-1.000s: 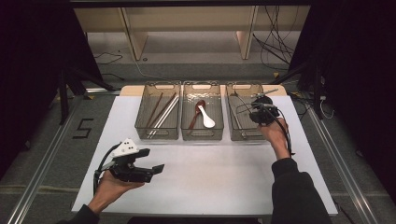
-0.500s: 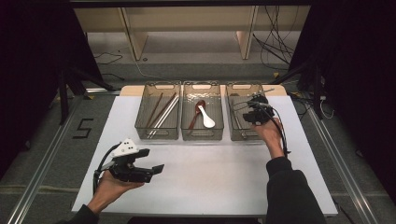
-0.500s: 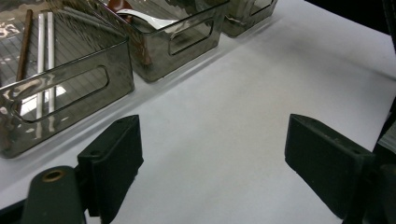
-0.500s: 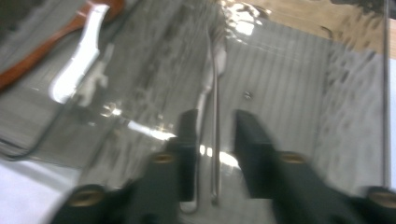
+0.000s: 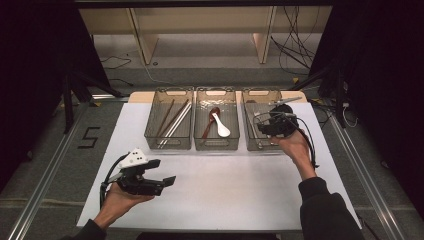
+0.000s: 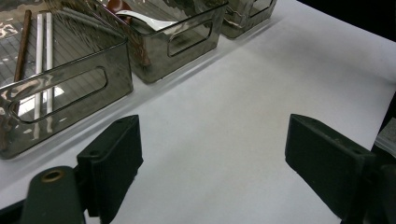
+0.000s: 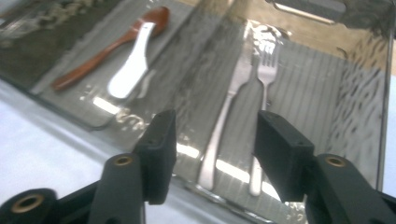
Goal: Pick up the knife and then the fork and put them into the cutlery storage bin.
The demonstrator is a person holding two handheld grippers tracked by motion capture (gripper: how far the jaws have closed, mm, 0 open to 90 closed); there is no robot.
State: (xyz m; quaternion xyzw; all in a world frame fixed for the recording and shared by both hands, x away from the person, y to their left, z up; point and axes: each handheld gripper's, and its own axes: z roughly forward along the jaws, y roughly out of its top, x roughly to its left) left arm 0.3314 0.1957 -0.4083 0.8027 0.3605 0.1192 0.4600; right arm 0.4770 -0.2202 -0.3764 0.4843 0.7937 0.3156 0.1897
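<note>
Two forks (image 7: 243, 98) lie in the tabletop's far-right bin (image 5: 260, 95); right gripper (image 7: 212, 154) has just been opening, empty; left gripper (image 6: 210, 168) gapes idle.

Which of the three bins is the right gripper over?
The right-hand bin, holding the metal forks. The right gripper hovers above it; the other bins hold chopsticks and spoons.

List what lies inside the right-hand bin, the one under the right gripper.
In the right-hand bin lie two metal forks side by side. The right gripper covers much of it in the high view; its far corner stays unclear.
</note>
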